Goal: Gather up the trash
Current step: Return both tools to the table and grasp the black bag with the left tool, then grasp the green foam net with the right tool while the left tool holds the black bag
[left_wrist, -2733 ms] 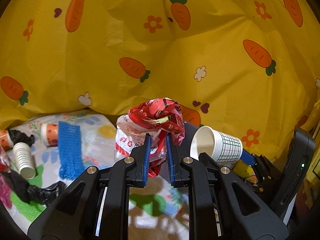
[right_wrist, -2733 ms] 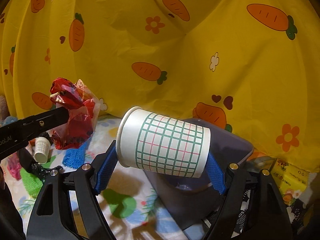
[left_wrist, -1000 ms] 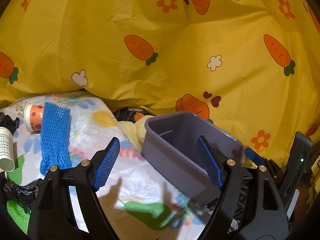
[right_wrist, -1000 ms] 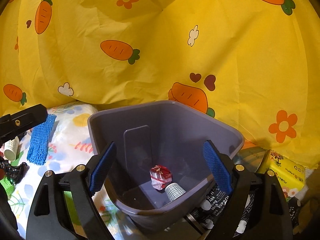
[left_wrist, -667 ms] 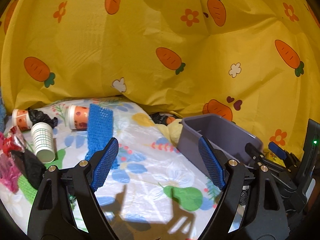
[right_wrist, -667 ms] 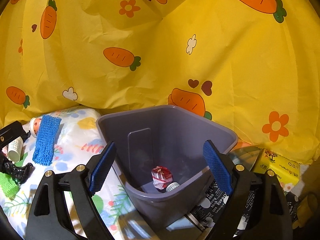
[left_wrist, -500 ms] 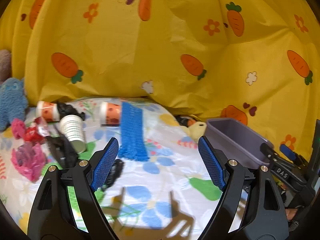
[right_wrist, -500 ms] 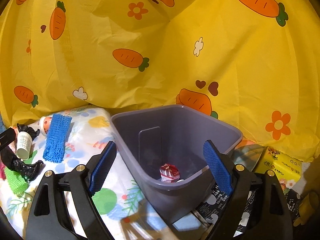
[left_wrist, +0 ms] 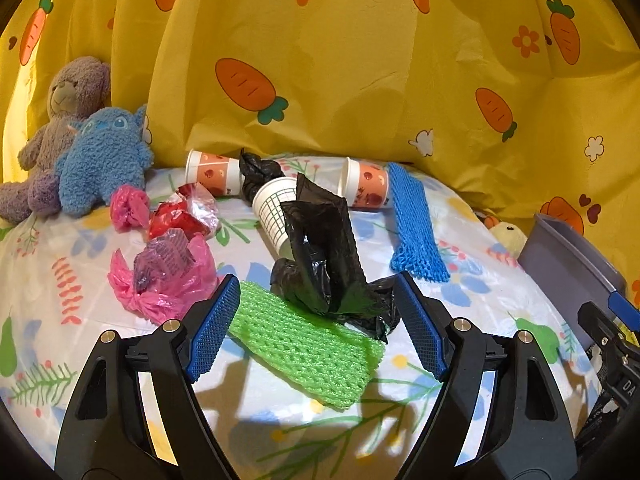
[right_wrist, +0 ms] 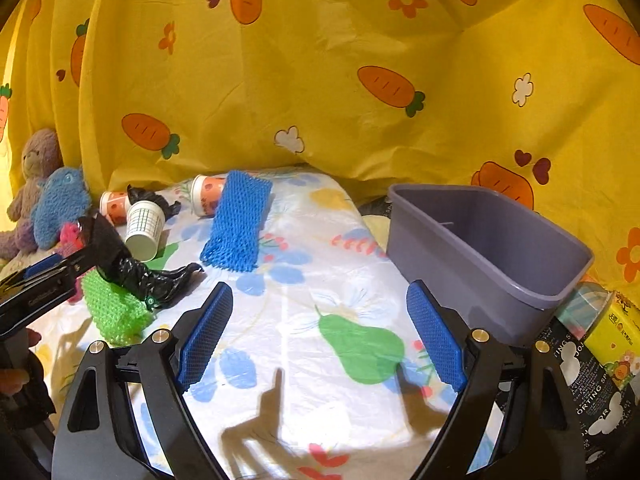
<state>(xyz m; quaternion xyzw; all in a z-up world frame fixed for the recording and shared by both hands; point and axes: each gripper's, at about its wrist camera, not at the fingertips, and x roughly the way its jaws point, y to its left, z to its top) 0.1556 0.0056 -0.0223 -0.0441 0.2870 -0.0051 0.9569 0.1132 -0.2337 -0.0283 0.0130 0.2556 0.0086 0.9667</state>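
The left gripper [left_wrist: 318, 334] is being held wide open around a crumpled black plastic bag [left_wrist: 326, 264], which is standing upright on a green foam net [left_wrist: 308, 346]. Three paper cups are lying on their sides behind. The right gripper [right_wrist: 318, 338] is being held open, empty, beside the grey bin [right_wrist: 486, 240].

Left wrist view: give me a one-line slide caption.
Open left gripper poised over a crumpled black plastic bag on green foam netting, amid scattered trash.
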